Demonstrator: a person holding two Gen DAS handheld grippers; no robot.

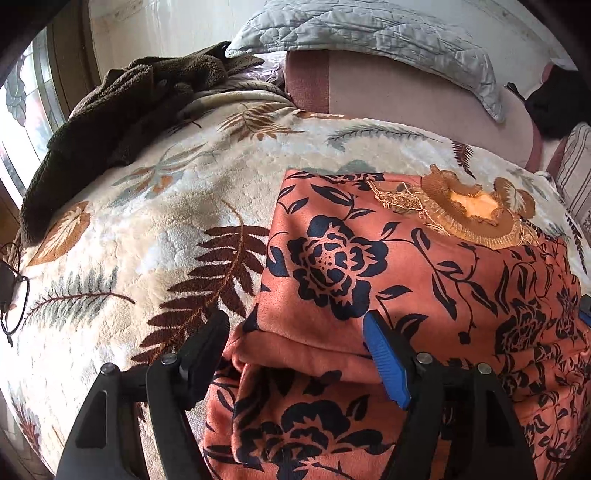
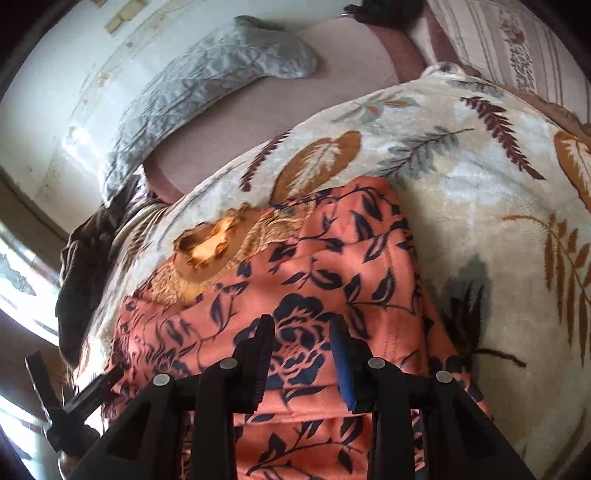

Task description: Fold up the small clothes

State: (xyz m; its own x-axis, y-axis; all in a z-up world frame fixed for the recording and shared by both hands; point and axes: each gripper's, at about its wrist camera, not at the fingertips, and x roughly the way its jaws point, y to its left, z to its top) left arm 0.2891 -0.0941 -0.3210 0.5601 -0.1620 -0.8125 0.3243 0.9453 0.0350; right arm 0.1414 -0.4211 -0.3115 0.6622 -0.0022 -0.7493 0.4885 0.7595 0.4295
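The folded garment (image 1: 406, 266) lies on the blanket (image 1: 155, 229) that covers the bed, its collar (image 1: 476, 208) at the far end toward the pillow (image 1: 369, 33) — which rests on the bare sheet (image 1: 406, 92) behind the blanket. In the left wrist view a fleece heap (image 1: 122, 107) sits on the blanket's far left edge by the window (image 1: 29, 96), and a pair of glasses (image 1: 13, 295) lies nearer, at the left edge — well apart from the garment. Another pillow (image 2: 517, 44) lies far right in the right wrist view.
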